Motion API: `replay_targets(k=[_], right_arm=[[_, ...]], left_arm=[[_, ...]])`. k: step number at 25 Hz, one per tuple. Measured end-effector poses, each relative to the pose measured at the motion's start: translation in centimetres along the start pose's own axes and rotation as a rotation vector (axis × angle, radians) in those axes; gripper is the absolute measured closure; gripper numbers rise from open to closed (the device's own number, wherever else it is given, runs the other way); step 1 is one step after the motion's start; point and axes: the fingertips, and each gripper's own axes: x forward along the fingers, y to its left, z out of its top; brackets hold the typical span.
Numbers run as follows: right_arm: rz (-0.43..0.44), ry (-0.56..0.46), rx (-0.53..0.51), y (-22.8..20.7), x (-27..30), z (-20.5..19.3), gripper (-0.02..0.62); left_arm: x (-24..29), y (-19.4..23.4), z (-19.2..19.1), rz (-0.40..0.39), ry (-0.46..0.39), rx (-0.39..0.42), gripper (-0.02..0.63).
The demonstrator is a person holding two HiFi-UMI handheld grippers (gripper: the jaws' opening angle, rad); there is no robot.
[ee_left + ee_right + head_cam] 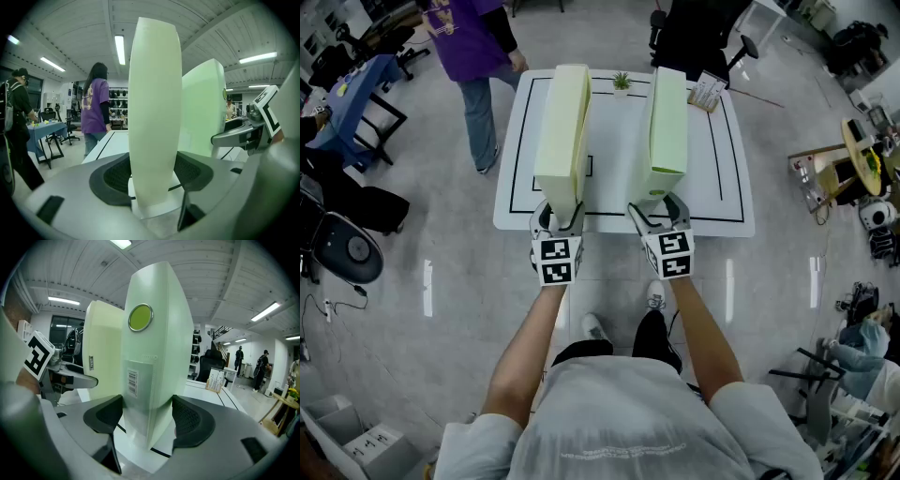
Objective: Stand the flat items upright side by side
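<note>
Two flat file boxes stand upright on the white table (712,178), side by side with a gap between them. My left gripper (558,214) is shut on the near end of the pale yellow box (562,122); in the left gripper view both dark pads press on the yellow box (154,108), and the green box (204,112) shows to its right. My right gripper (659,208) is shut on the near end of the pale green box (667,122). The right gripper view shows the green box (157,362), with a round sticker and a barcode, between the pads, and the yellow box (101,357) to its left.
A small potted plant (622,82) and a card stand (706,92) sit at the table's far edge. A person in a purple top (473,47) stands at the far left corner. Office chairs and desks ring the table; a black line frames the tabletop.
</note>
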Motion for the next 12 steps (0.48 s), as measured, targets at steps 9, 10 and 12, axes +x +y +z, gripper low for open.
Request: replay_targets(k=[9,10,12], right_arm=[[0.083,-0.001,-0.021,1.1,-1.0,-0.1,0.242],[0.094,0.001,-0.022,1.2,-1.1,-0.1,0.242],[0.115,0.005,-0.025,1.2,-1.3,-0.3,0.242]], left_arm=[[0.3,-4.5,0.4,-0.039,0.021,-0.02,0.316],[0.4,-5.0,0.4,-0.044,0.023,-0.018,0.316],[0.6,-6.0,0.5,-0.06,0.026,-0.013,0.316]])
